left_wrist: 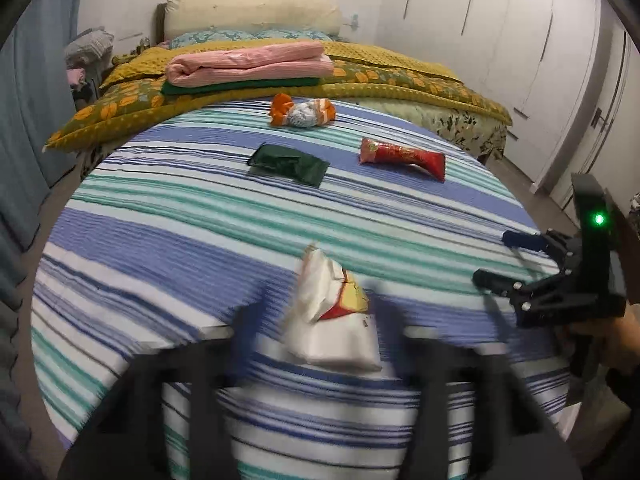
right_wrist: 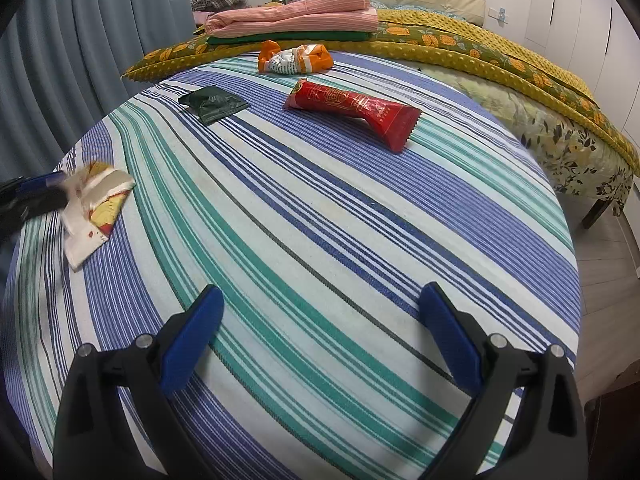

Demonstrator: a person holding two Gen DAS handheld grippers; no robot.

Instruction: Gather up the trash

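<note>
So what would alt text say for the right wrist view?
An open right gripper hovers over a striped cloth strewn with wrappers: red, dark green, orange and, far left, a white one by the left gripper.

The striped bedspread (right_wrist: 320, 240) is woven cloth, ribbed and matt. On it lie crinkled wrappers: a red wrapper (right_wrist: 354, 110) of glossy foil-like plastic, with a dark green wrapper (right_wrist: 214, 104) at its nine o'clock, duller yet still sheened, and a crumpled orange-and-white wrapper (right_wrist: 294, 58) at its eleven o'clock. A white wrapper (left_wrist: 334, 312) looks like smooth, satiny plastic film. Beyond it, at twelve o'clock, a mustard blanket (left_wrist: 400, 64) shows a dimpled, soft pile. The right gripper (right_wrist: 320, 312) is matt black plastic – its fingers (right_wrist: 196, 336) faced in blue, finely textured pads.
</note>
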